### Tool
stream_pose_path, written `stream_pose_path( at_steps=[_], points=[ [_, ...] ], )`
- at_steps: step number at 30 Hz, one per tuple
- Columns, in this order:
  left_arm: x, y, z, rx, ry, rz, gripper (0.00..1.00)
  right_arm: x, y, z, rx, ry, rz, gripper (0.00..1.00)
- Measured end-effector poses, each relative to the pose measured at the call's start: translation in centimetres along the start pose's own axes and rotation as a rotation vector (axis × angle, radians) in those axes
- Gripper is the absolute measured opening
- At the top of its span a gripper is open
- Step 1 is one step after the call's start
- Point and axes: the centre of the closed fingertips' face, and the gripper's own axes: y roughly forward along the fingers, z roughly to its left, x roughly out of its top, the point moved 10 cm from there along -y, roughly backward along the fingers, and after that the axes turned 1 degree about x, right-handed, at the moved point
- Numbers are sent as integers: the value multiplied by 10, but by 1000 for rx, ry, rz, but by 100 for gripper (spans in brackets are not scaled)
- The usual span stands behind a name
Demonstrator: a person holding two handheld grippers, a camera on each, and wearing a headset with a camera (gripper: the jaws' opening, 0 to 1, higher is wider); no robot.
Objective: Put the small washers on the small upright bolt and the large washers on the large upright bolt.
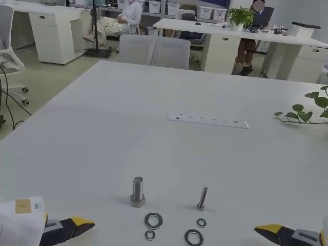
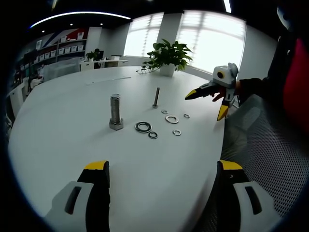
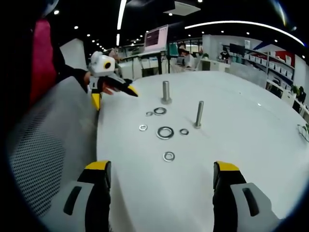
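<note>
Head view looks down; opposed low gripper views share the large bolt [image 2: 115, 112].

Your right gripper [image 3: 162, 169] stands wide, empty. Six washers [image 3: 165, 132] lie loose before upright large bolt [image 3: 166, 92] and small bolt [image 3: 199, 114]; left gripper [image 3: 114, 96] spread near them.

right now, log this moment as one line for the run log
stage: not started | left gripper: open, empty | right gripper: open, empty | washers: all loose on table | large bolt, small bolt: upright, bare
</note>
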Motion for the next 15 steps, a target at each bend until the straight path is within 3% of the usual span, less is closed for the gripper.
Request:
stream_pose_path(
  at_steps=[15],
  points=[
    [3,-1,-4,29,-3,5,91,-1,2,-7,24,-20,-7,88]
  ],
)
